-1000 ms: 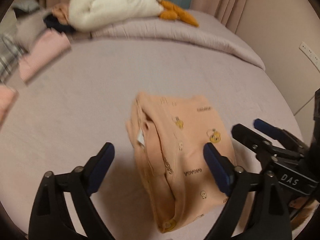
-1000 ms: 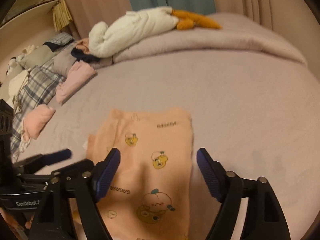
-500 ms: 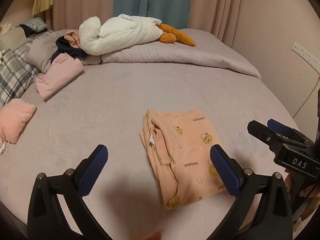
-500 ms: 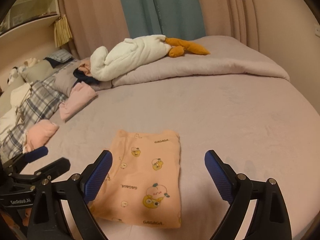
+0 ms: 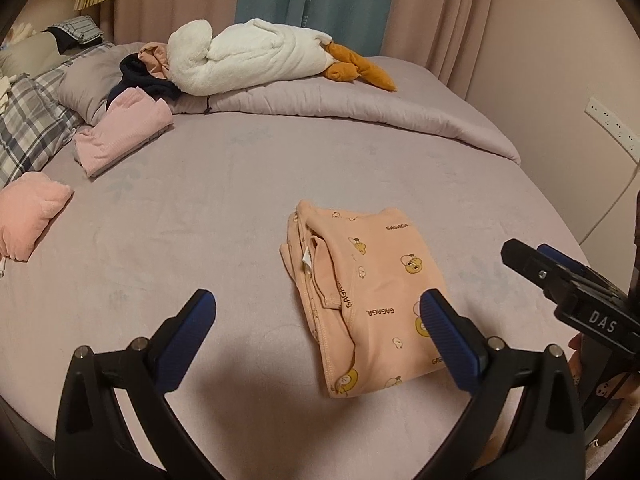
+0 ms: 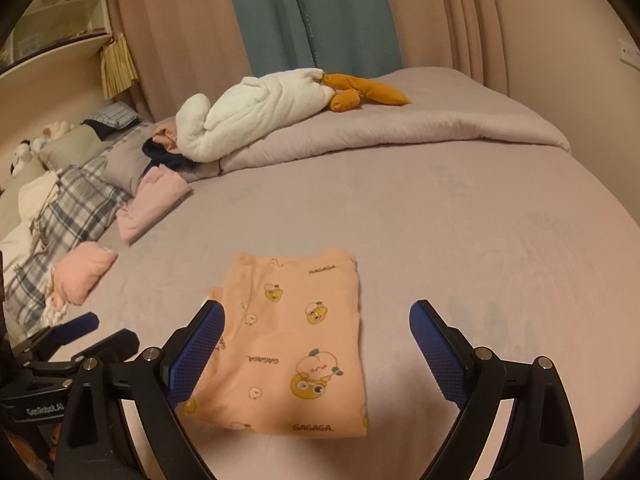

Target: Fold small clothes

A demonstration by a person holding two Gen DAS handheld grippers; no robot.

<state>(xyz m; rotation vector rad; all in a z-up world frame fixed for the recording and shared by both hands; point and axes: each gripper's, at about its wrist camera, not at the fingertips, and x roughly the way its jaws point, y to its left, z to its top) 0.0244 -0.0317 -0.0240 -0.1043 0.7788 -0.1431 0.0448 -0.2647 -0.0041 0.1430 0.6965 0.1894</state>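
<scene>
A peach garment [image 5: 368, 292] printed with cartoon animals lies folded into a flat rectangle on the mauve bed [image 5: 224, 216]. It also shows in the right wrist view [image 6: 296, 344]. My left gripper [image 5: 316, 320] is open and empty, raised above the bed just left of the garment. My right gripper [image 6: 316, 332] is open and empty, held above the garment's near end. Each gripper shows at the edge of the other's view: the right one [image 5: 560, 276] and the left one [image 6: 80, 332].
Folded pink clothes [image 5: 120, 136] and a pink bundle [image 5: 28, 216] lie at the left. A white plush goose [image 5: 256, 56] rests on a rolled duvet [image 5: 360, 112] at the back. Plaid pillows [image 6: 68, 216] line the left side. A wall with sockets [image 5: 608, 124] is at right.
Both grippers have lifted and drawn back from the folded garment, which stays flat on the bed. Both stay open.
</scene>
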